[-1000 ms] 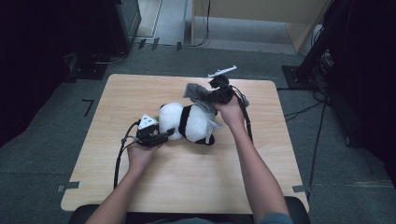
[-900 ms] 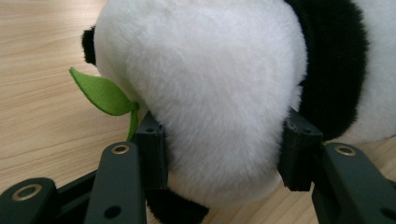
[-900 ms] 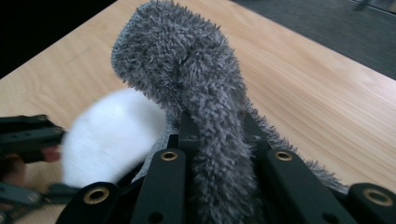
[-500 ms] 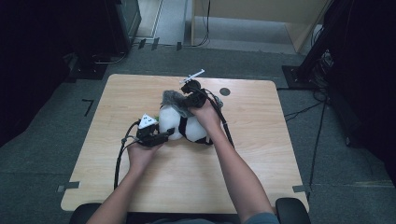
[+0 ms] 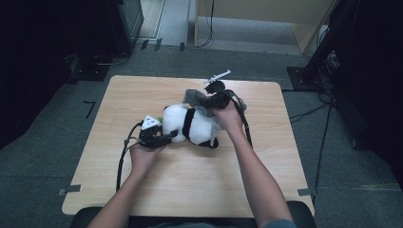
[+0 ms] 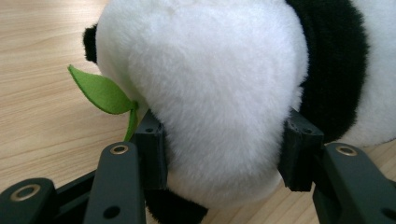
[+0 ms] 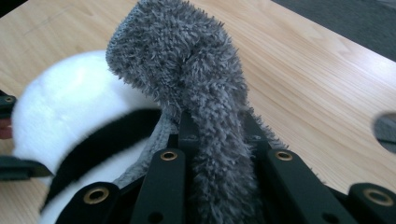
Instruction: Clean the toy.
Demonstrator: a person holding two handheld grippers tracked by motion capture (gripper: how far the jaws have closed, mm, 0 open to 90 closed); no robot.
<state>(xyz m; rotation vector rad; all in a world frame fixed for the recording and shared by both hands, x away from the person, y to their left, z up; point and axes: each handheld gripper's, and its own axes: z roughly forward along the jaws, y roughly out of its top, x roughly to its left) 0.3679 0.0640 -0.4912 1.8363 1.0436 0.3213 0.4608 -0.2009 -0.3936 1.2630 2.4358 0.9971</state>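
Observation:
A black-and-white panda plush (image 5: 190, 124) lies on the wooden table (image 5: 142, 95) near its middle. My left gripper (image 5: 167, 137) is shut on one white end of the panda (image 6: 210, 93), with a pad pressing into the fur on each side; a green felt leaf (image 6: 100, 93) sticks out beside it. My right gripper (image 5: 209, 97) hovers at the panda's far right side, shut on a grey fuzzy cloth (image 7: 187, 70) that stands up between its jaws. Below and to the left of that cloth is the panda (image 7: 79, 107).
A round hole (image 7: 385, 126) in the tabletop lies just right of the right gripper. Cables trail from both grippers across the table. Dark equipment and stands surround the table on the floor. Bare wood lies in front of the panda.
My right gripper swung left over the panda with the grey cloth half a second ago, then came back to the right. The left gripper and the panda have stayed put.

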